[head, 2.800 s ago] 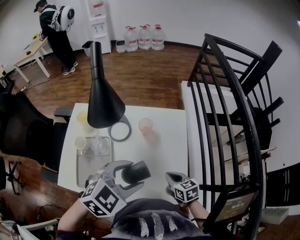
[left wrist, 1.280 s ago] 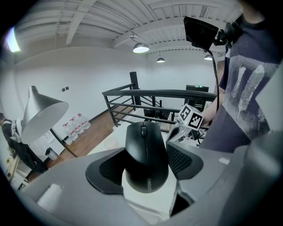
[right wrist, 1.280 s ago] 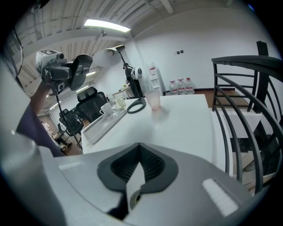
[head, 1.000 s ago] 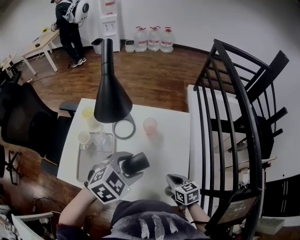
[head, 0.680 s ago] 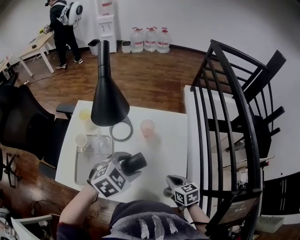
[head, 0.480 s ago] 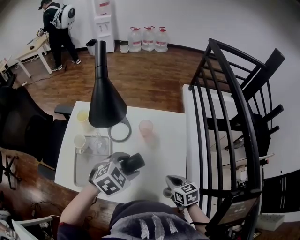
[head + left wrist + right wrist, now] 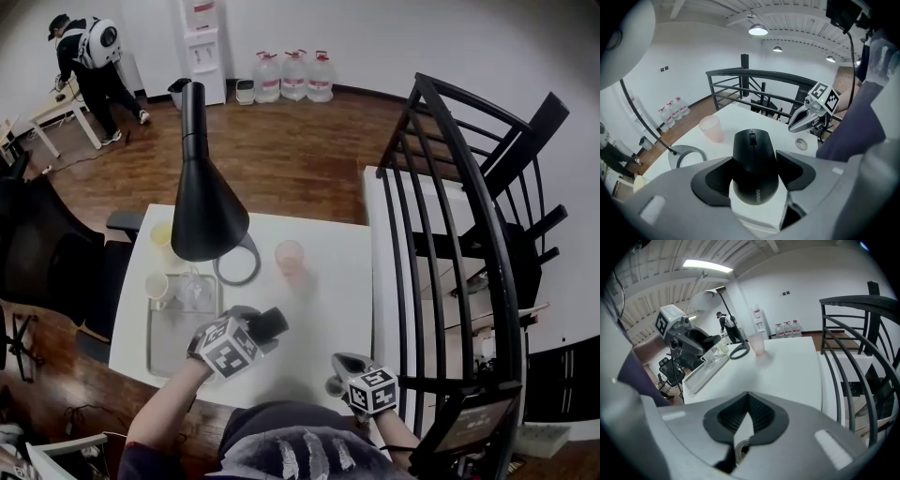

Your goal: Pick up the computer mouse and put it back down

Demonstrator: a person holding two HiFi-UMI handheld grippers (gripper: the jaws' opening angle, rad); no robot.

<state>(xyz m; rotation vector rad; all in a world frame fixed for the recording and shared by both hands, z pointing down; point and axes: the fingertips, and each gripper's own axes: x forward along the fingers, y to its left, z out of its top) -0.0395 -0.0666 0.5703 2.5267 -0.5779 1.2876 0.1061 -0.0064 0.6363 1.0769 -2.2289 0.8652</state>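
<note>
The black computer mouse (image 7: 754, 159) sits between the dark pads of my left gripper (image 7: 754, 177), which is shut on its sides. In the head view the mouse (image 7: 271, 322) hangs low over the front of the white table (image 7: 323, 300), with the left gripper (image 7: 255, 330) behind it. Whether the mouse touches the tabletop I cannot tell. My right gripper (image 7: 747, 416) is shut on nothing and rests near the table's front right edge (image 7: 341, 366).
A black cone lamp (image 7: 201, 204) with a ring base (image 7: 237, 266) stands at the back left. A pink cup (image 7: 289, 255) is mid-table. A grey tray (image 7: 167, 343) with glasses lies left. A black railing (image 7: 450, 234) runs along the right. A person (image 7: 86, 52) stands far back.
My left gripper has sunk toward the tabletop with the mouse still in its jaws. The right gripper has stayed where it was.
</note>
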